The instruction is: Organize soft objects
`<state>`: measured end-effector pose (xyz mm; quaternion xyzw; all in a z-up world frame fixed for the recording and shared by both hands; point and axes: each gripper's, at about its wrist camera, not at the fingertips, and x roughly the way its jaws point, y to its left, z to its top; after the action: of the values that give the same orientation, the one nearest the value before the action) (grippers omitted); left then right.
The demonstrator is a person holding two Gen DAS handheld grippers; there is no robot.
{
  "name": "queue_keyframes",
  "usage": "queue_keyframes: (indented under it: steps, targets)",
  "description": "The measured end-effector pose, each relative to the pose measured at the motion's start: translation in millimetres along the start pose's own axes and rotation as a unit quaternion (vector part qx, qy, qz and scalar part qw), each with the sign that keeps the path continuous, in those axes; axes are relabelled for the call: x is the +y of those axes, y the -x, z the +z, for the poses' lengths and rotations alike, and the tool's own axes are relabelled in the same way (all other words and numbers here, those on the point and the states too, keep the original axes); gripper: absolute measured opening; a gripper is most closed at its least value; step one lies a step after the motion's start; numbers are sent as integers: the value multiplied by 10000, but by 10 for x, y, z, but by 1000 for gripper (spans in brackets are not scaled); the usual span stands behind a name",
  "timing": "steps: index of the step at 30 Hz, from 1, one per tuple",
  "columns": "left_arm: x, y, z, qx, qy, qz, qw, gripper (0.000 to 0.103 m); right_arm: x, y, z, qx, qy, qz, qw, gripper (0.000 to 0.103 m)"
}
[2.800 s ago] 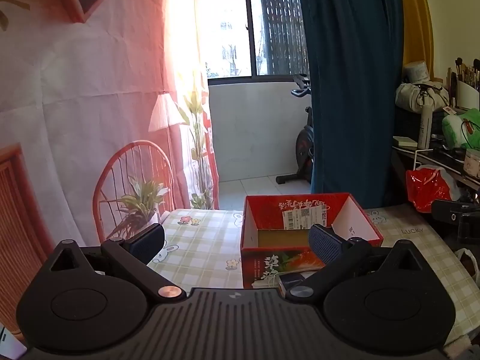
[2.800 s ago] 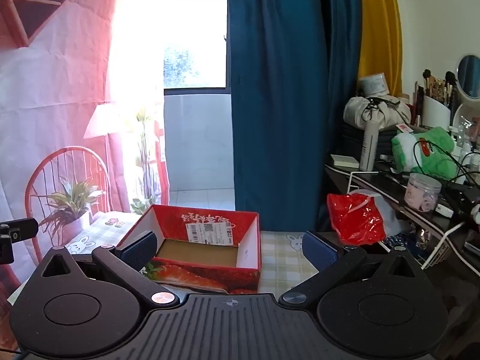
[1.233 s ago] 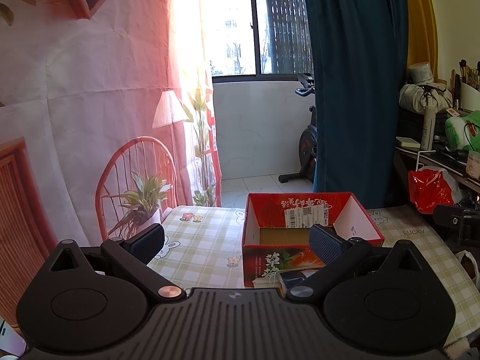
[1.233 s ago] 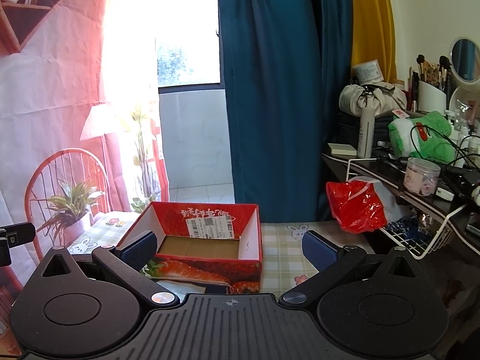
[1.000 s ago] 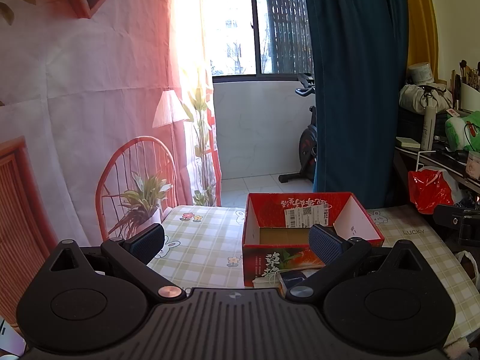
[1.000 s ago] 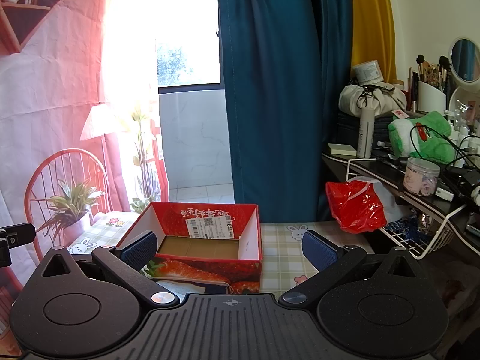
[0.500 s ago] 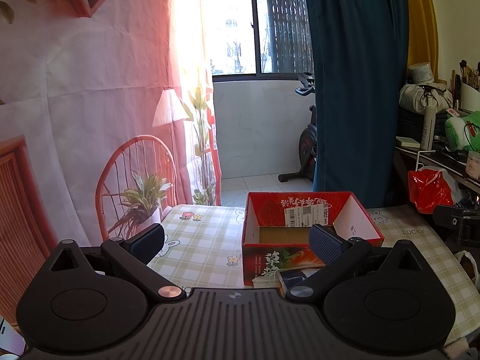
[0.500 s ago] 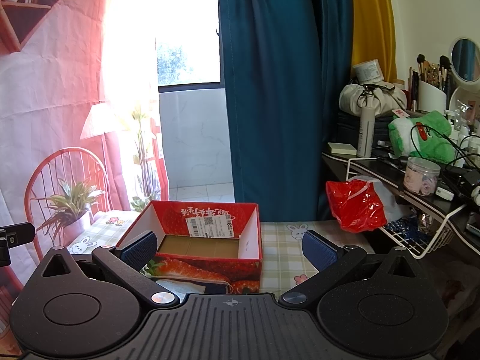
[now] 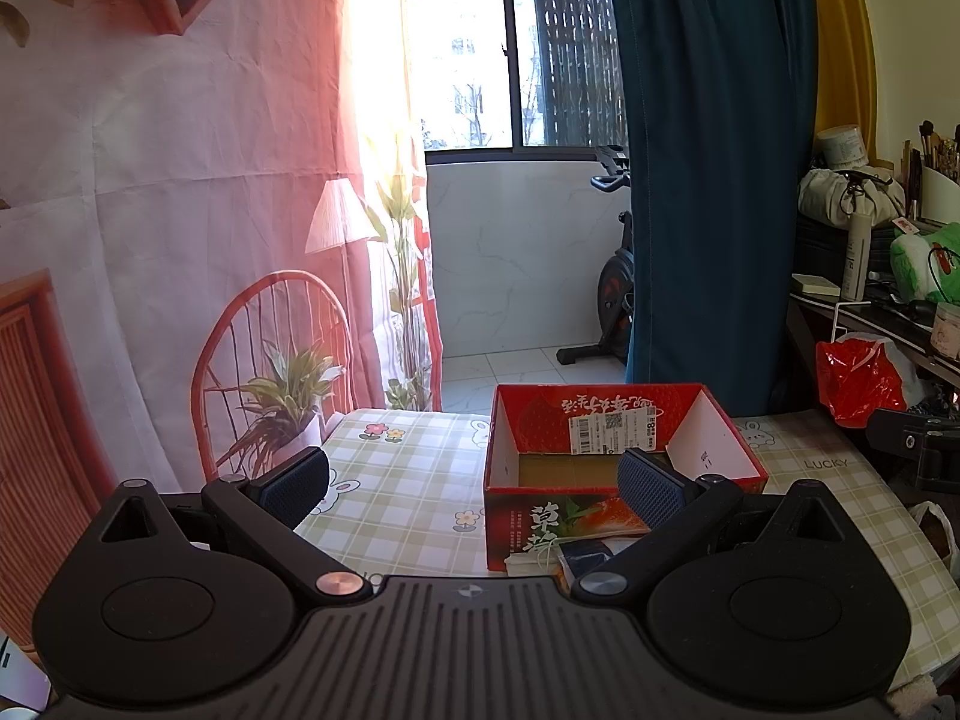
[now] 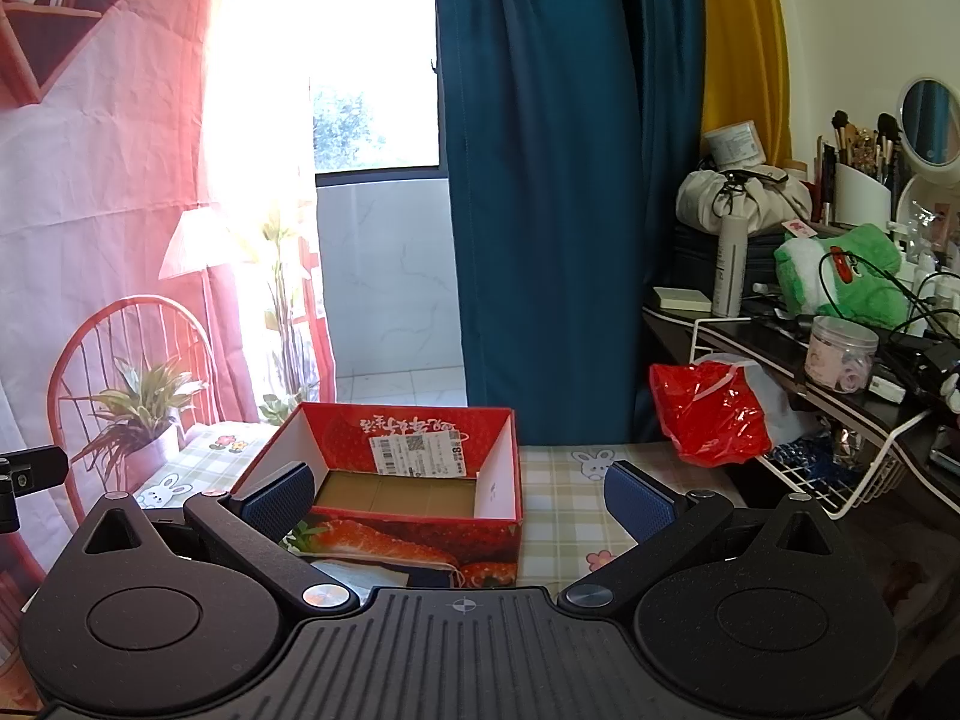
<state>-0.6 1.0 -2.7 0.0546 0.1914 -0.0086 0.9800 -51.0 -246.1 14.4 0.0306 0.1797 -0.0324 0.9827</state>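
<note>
Meanwhile, both grippers are hovering above the table
Left gripper [image 9: 473, 482] and right gripper [image 10: 459, 497] are holding their fingers wide apart, gripping nothing; the open red strawberry-printed cardboard box [image 9: 624, 540] is sitting on the green checked tablecloth [image 9: 408, 498]

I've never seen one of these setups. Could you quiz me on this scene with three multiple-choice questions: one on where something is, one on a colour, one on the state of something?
1. Where does the red box stand?
A. on the checked tablecloth
B. on the tiled floor
C. on the wire shelf

2. What colour is the plush toy on the cluttered desk?
A. blue
B. green
C. yellow

3. In what state are the left tool and right tool?
A. both shut on cloth
B. one open, one shut
C. both open, holding nothing

Answers:
1. A, the box sits on the green-checked cloth with rabbit prints.
2. B, its fur is bright green with a white patch.
3. C, each tool's blue pads stand wide apart with nothing between them.
</note>
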Motion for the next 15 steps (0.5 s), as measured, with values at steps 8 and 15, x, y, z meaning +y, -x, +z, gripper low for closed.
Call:
queue_keyframes:
  steps: [8, 15]
  targets:
    - [-6, 0, -2, 5, 0, 7, 10000, 103, -4, 0, -2, -7, 0, -15, 10000, 103]
    - [8, -142, -113, -146, 5, -39, 9999, 103, -77, -53, -71, -195, -104, 189, 9996, 103]
